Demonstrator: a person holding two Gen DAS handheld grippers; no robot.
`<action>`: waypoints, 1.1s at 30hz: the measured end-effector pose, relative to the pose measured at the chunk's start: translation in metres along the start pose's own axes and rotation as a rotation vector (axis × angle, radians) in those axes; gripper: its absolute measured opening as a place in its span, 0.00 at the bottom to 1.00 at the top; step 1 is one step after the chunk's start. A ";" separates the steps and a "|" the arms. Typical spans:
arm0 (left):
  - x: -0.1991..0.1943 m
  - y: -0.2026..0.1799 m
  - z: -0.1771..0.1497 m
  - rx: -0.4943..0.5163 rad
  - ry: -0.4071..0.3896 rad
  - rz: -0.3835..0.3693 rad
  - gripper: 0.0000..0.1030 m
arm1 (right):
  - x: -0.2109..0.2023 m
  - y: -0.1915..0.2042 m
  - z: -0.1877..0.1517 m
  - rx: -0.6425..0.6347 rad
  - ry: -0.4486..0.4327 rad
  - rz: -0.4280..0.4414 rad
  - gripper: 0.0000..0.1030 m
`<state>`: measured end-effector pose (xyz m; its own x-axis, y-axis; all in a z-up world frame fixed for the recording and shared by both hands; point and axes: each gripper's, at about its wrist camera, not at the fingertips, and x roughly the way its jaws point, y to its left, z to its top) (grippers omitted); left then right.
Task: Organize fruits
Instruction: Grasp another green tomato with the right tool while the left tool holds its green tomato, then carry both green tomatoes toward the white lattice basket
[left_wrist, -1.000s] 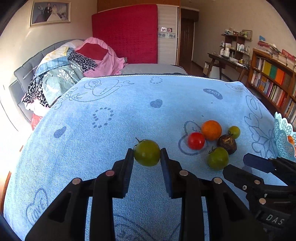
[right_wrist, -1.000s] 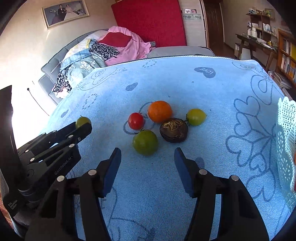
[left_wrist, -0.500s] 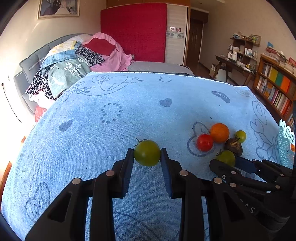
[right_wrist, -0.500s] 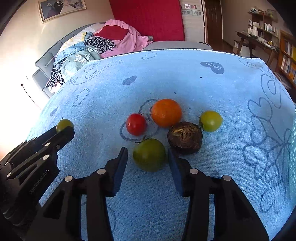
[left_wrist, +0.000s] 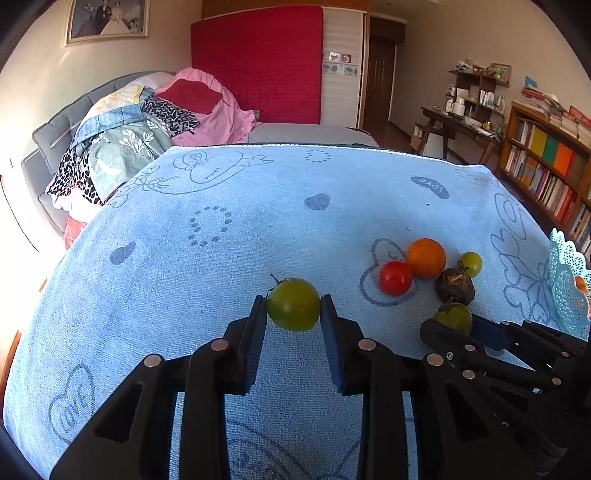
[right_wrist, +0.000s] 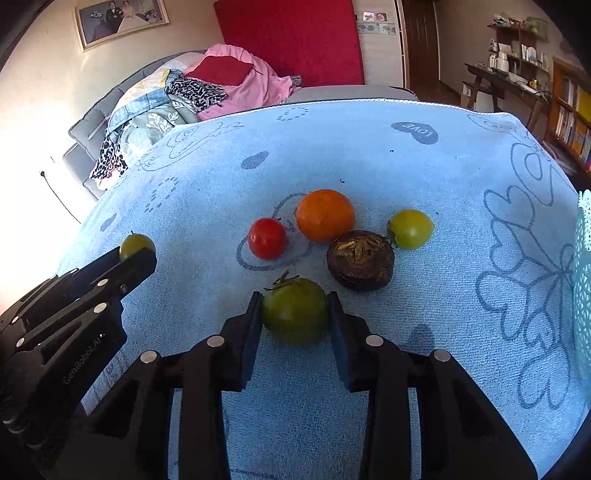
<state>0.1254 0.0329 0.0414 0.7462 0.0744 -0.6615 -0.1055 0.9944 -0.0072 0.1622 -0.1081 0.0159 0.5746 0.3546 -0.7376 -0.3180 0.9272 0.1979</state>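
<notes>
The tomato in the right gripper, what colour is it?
Green tomato, clearest in the right wrist view.

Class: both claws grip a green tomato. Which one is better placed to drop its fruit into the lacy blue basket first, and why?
Right claw: its dark green tomato sits nearer the lacy blue basket at the cloth's right edge. The left claw, gripping its yellow-green tomato, is farther away.

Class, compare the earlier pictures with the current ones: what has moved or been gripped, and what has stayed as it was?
The right gripper moved forward and closed on the dark green tomato. The left gripper still holds its green tomato. The red tomato, orange and brown fruit lie unmoved.
</notes>
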 end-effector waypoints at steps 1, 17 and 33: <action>-0.001 -0.001 0.000 0.004 -0.001 -0.002 0.29 | -0.003 0.000 -0.001 0.002 -0.005 0.002 0.35; -0.018 -0.023 -0.006 0.073 -0.039 -0.053 0.29 | -0.038 -0.005 -0.022 0.046 -0.041 -0.002 0.35; -0.028 -0.045 -0.014 0.141 -0.059 -0.087 0.29 | -0.074 -0.022 -0.039 0.099 -0.089 -0.019 0.35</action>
<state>0.1003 -0.0150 0.0496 0.7864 -0.0122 -0.6176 0.0510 0.9977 0.0452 0.0976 -0.1600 0.0413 0.6458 0.3421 -0.6825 -0.2330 0.9396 0.2506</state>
